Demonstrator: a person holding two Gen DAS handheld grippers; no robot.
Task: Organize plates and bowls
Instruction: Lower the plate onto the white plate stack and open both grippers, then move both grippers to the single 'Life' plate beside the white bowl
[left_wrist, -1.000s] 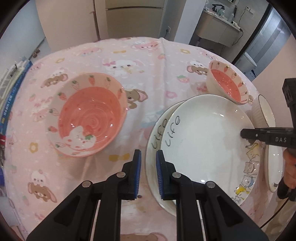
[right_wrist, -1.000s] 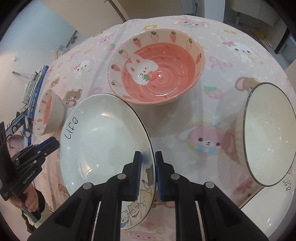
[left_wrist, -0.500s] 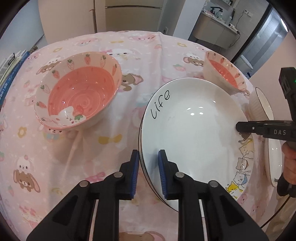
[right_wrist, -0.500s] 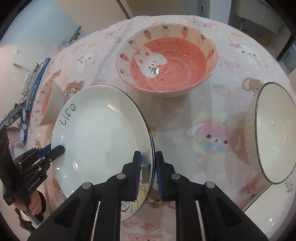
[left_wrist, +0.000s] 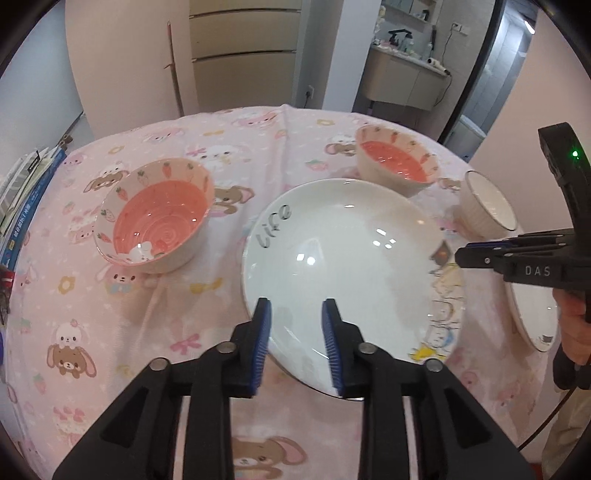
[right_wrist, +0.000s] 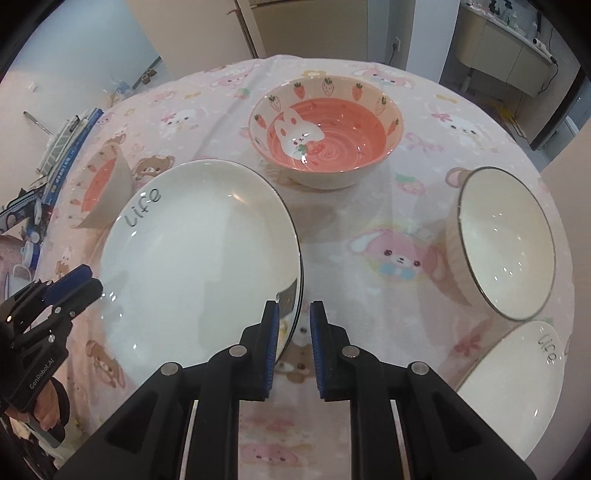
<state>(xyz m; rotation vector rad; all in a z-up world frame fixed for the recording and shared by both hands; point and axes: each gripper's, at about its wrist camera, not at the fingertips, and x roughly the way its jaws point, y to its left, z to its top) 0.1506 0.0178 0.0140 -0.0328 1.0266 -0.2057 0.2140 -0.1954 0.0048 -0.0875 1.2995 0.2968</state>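
A white plate (left_wrist: 351, 251) marked "Life" lies on a second plate, whose dark rim (right_wrist: 301, 280) shows just under it. My left gripper (left_wrist: 295, 302) hangs over the near rim. Its jaws are opening and the blue pads stand clear of the rim. From the right wrist view, the left gripper (right_wrist: 92, 280) sits at the plate's (right_wrist: 199, 251) far left edge. My right gripper (right_wrist: 294, 303) keeps its jaws narrow, with the plate's cartoon-printed rim between the pads. In the left wrist view, the right gripper (left_wrist: 458, 255) meets the plate's right rim.
On the pink cartoon tablecloth (left_wrist: 184, 332), one pink bowl (left_wrist: 159, 214) stands left of the plates and another (right_wrist: 325, 140) beyond them. A white bowl (right_wrist: 502, 243) and a further "Life" plate (right_wrist: 517, 387) lie on the right. Books (left_wrist: 22, 199) line the table's left edge.
The top plate has slid over the lower one until only that plate's rim shows. The left jaws have opened off the rim and drawn back. The right jaws stay narrow.
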